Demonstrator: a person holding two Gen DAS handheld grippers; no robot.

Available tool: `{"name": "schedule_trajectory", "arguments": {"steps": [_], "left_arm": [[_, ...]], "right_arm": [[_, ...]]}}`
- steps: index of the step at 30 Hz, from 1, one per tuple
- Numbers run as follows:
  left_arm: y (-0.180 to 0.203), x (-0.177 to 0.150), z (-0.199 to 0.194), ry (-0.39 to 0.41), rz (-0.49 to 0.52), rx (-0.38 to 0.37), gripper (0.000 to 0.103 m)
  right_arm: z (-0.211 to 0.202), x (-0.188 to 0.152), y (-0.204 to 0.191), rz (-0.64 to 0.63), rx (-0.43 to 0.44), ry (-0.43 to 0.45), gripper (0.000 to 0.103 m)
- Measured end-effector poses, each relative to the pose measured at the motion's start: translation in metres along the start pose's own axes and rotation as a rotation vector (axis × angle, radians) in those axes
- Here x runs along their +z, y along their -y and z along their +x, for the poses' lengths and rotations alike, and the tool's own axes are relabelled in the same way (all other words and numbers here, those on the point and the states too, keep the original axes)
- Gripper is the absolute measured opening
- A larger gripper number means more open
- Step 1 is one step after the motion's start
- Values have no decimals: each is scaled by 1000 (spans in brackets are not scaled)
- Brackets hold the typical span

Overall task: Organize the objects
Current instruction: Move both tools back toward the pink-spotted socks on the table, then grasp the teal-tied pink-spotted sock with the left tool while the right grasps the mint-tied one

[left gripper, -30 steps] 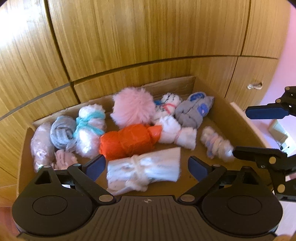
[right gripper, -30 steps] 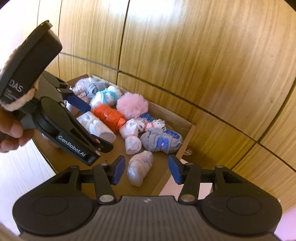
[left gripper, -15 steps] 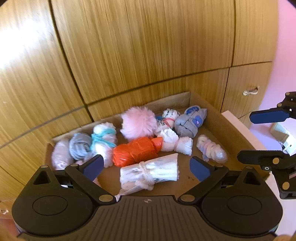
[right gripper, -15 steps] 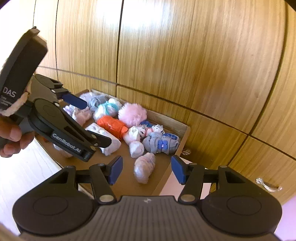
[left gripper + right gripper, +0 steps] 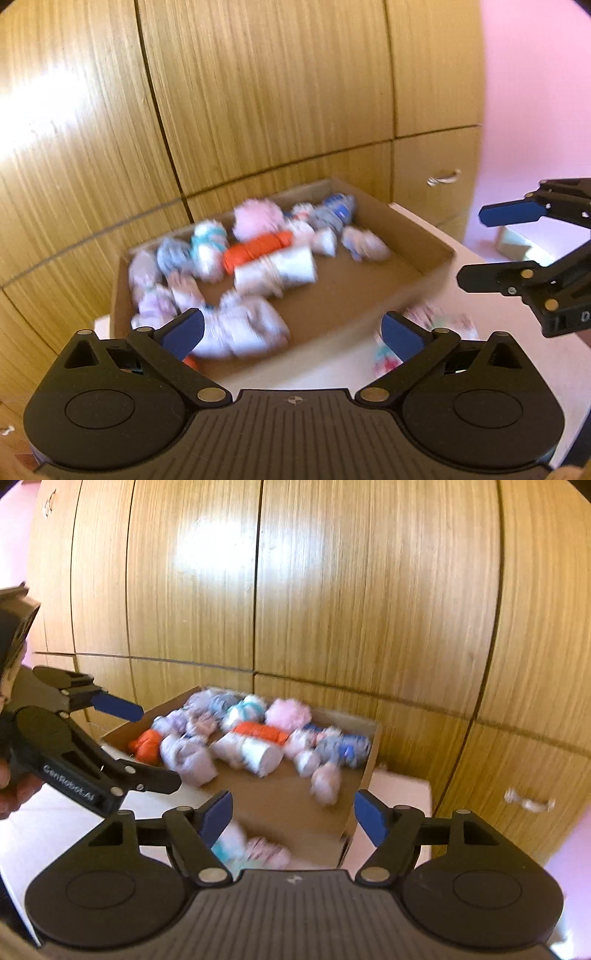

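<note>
Both claws have pulled back and up from the cardboard box since a second ago, so the whole box and the white tabletop in front of it now show; both views are motion-blurred. The left claw is spread wide and holds nothing, hanging above the near edge of the box. The right claw is likewise spread and empty, above the box's near right corner. Inside the box lie rolled sock bundles: an orange roll in the middle, a white roll just in front of it, a fluffy pink bundle behind, a grey-and-blue bundle toward the far right, and a pale lilac bundle at the near left. One more pale patterned bundle lies outside the box on the tabletop, just beside its front wall. Wooden cabinet doors stand behind the box.
</note>
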State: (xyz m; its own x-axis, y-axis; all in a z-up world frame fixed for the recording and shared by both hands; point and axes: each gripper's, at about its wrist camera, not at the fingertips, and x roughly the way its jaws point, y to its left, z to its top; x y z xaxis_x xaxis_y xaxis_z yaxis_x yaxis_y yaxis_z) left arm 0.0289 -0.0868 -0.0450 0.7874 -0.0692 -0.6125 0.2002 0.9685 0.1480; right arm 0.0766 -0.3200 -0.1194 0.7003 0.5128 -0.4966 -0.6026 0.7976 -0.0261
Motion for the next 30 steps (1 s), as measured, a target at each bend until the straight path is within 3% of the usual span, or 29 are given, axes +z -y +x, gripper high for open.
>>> {"name": "schedule_trajectory", "arguments": {"steps": [5, 11, 19, 24, 30], "left_arm": [[15, -29, 5, -30, -20, -7, 102], [27, -45, 19, -56, -43, -3, 102], [26, -47, 23, -65, -35, 3, 102], [28, -43, 31, -77, -38, -8, 102], [40, -38, 41, -79, -37, -28, 102]], "right_arm": [[4, -30, -8, 38, -3, -42, 65], [17, -43, -17, 15, -35, -58, 61], [37, -42, -14, 38, -29, -79, 51], [43, -43, -10, 59, 6, -117, 34], [33, -49, -3, 91, 0, -123, 29]]}}
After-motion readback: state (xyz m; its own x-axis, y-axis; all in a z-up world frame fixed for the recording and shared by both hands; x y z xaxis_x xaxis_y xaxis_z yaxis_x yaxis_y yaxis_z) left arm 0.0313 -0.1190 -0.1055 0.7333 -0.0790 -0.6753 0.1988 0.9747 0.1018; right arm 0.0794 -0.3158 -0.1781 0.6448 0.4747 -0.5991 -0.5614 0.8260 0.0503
